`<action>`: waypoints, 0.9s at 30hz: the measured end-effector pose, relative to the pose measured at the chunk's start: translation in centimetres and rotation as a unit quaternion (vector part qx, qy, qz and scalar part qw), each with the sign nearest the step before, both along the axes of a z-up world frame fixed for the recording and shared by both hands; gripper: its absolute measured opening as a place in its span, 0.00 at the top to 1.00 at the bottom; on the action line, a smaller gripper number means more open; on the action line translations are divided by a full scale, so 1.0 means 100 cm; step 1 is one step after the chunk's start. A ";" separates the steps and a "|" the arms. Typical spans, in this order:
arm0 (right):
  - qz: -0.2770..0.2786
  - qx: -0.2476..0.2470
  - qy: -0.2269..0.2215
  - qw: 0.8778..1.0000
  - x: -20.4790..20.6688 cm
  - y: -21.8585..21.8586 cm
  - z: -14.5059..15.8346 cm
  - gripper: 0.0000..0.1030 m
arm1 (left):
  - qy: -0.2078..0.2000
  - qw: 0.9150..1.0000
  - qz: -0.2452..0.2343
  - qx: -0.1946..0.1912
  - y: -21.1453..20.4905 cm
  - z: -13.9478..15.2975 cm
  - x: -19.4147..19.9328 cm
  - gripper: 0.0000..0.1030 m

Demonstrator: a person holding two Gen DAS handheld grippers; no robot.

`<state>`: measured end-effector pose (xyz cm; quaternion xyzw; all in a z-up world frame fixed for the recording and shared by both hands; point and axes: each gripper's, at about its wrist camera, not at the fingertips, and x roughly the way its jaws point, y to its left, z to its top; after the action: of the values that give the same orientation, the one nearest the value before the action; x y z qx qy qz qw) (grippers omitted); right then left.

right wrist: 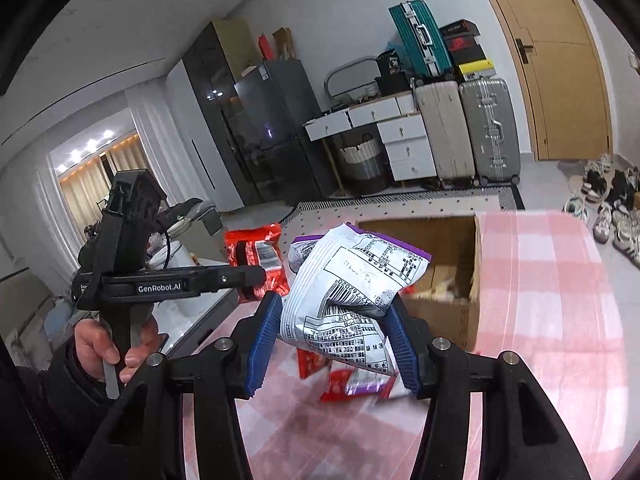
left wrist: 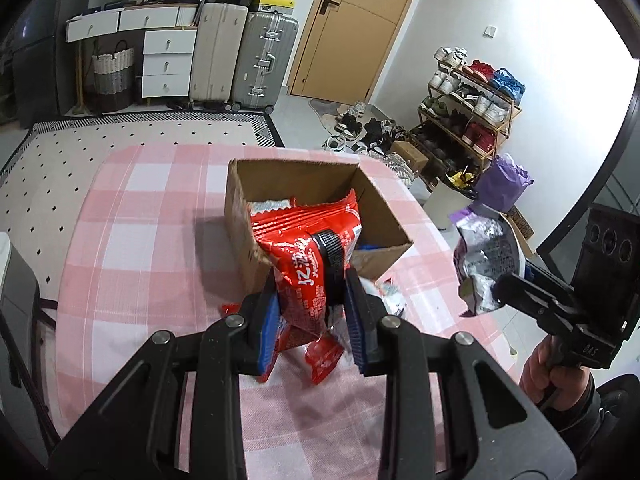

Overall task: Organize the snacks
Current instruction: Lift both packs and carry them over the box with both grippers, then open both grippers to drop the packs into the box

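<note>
Left gripper (left wrist: 312, 312) pinches a red snack packet (left wrist: 304, 256) with white Chinese lettering at frame centre, held up in front of the open cardboard box (left wrist: 240, 208) on the pink checked table (left wrist: 132, 240). Right gripper (right wrist: 334, 340) clamps a white and purple snack bag (right wrist: 352, 280) at lower centre of its view; a barcode and fine print show, digits partly legible. "GenRobot.AI" reads on the left gripper's side. Loose red packets (right wrist: 316, 362) lie on the table beneath.

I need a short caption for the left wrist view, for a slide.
Left gripper holds a red snack bag above the cardboard box; right gripper holds a white and purple bag.
</note>
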<state>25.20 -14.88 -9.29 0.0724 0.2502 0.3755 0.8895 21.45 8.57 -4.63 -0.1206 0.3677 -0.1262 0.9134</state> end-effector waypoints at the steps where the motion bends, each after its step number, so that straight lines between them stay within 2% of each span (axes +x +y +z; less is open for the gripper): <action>1: 0.000 0.000 -0.002 1.000 0.003 0.000 0.004 0.49 | 0.000 1.000 -0.001 -0.001 -0.003 0.002 0.004 0.74; 15: 0.002 -0.006 -0.013 1.000 0.049 0.012 0.037 0.49 | 0.002 1.000 -0.008 0.010 -0.023 0.031 0.071 0.74; 22: 0.001 -0.010 -0.004 1.000 0.072 0.016 0.039 0.49 | 0.006 1.000 -0.015 0.014 -0.032 0.031 0.102 0.74; 27: 0.001 -0.014 0.006 1.000 0.091 0.020 0.030 0.49 | 0.023 0.999 -0.024 0.016 -0.042 0.015 0.132 0.78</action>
<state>34.27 -12.91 -6.25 0.0616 0.2608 0.3728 0.8884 34.68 4.40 -3.14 -0.1003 0.3933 -0.1396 0.9032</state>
